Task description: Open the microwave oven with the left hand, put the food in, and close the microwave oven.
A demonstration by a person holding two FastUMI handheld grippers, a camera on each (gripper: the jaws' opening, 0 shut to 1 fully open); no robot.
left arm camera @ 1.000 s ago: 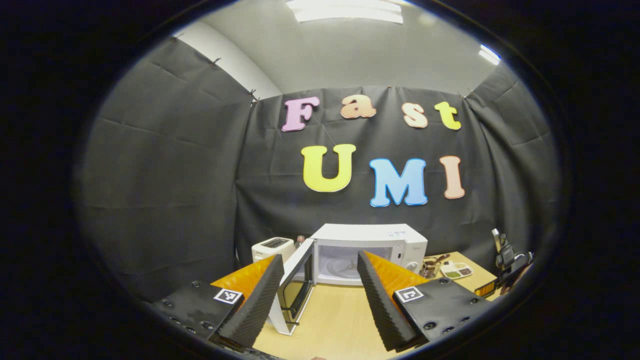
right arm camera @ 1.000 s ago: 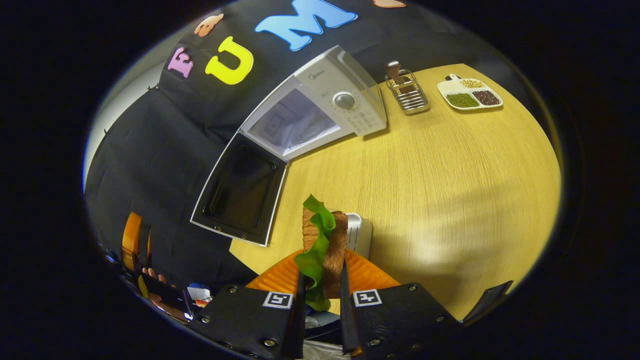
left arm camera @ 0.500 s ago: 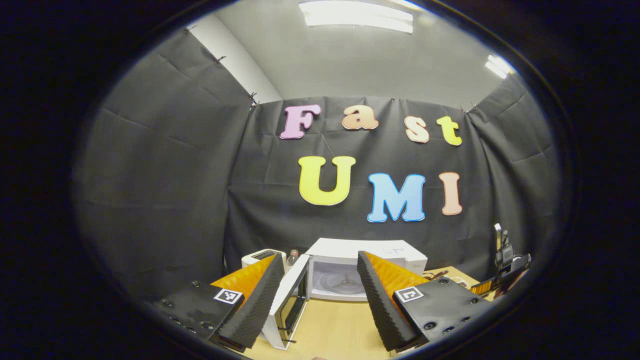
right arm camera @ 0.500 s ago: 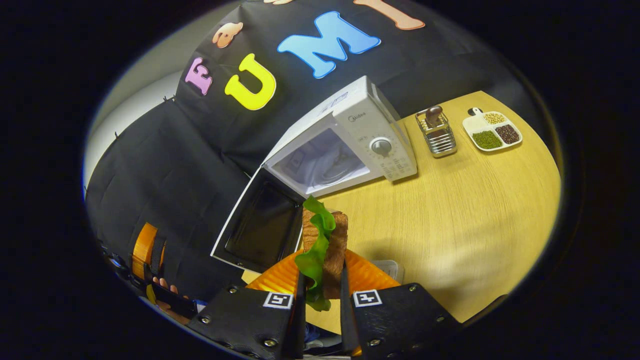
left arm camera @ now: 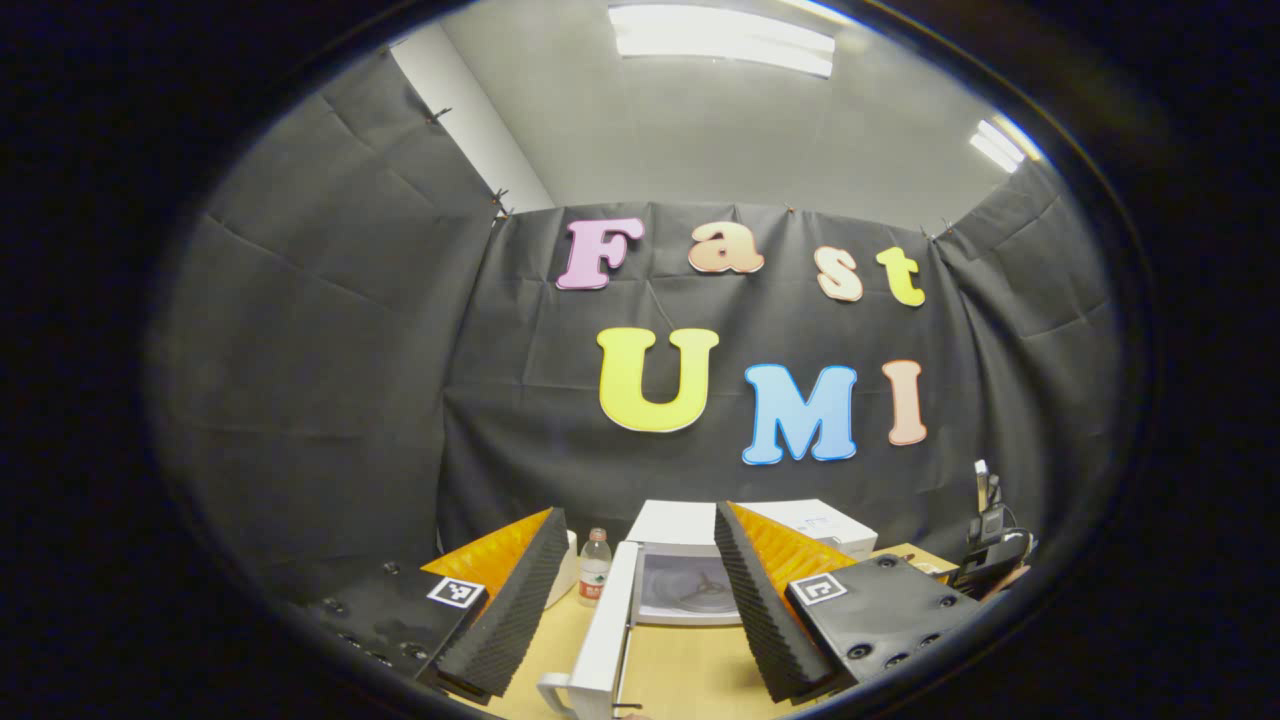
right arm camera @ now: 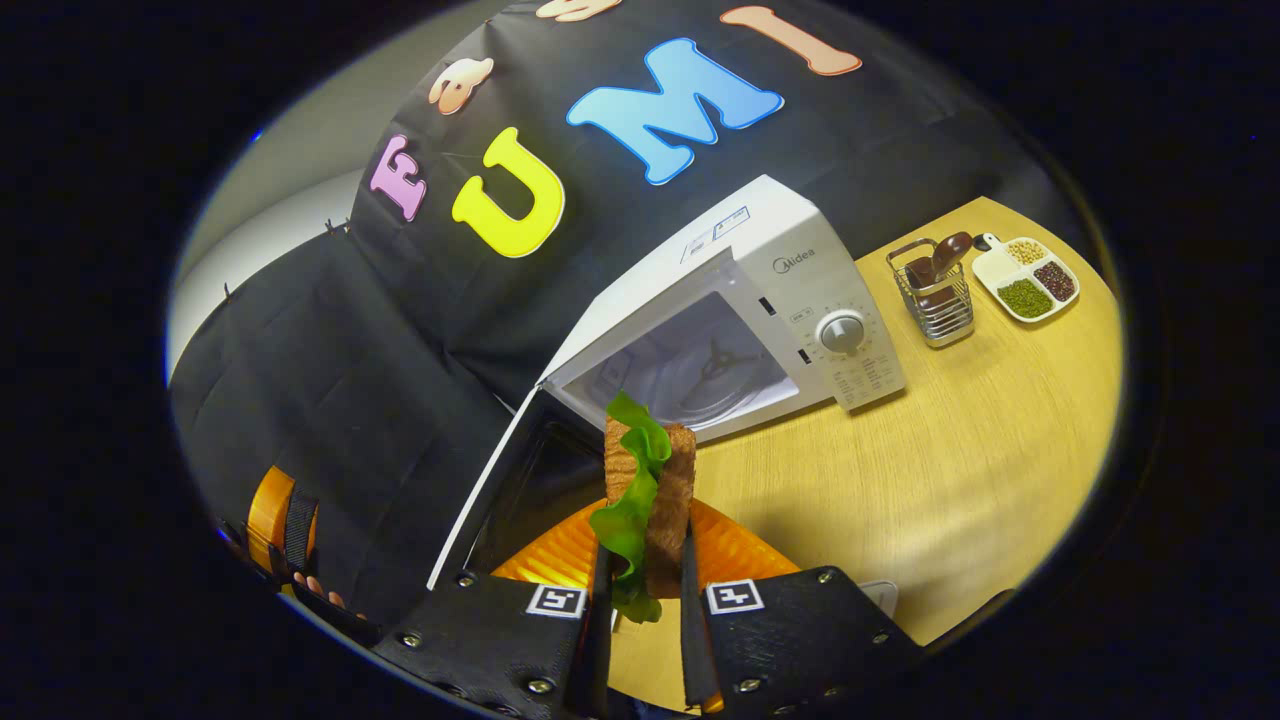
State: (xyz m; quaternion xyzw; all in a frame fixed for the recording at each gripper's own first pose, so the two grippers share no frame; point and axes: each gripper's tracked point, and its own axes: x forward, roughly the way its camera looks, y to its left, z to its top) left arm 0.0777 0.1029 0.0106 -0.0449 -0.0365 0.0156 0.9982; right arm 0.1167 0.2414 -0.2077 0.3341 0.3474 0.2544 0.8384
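Your right gripper (right arm camera: 640, 560) clamps the sandwich (right arm camera: 648, 490) before the open microwave (right arm camera: 740, 320); your left gripper (left arm camera: 635, 590) gapes wide, holding nothing.

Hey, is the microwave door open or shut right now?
Open. The microwave door is swung out to the side, and the bare cavity with its turntable hub shows inside the microwave.

you had a white microwave (right arm camera: 760, 300) with a dark-windowed door (right arm camera: 520, 480) on a pale yellow wood-grain table (right arm camera: 960, 450). your sandwich (right arm camera: 650, 490) was brown bread with a bright green leaf. the white tray (right arm camera: 1030, 277) held green, dark red and beige portions beside a silver wire rack (right arm camera: 935, 290).
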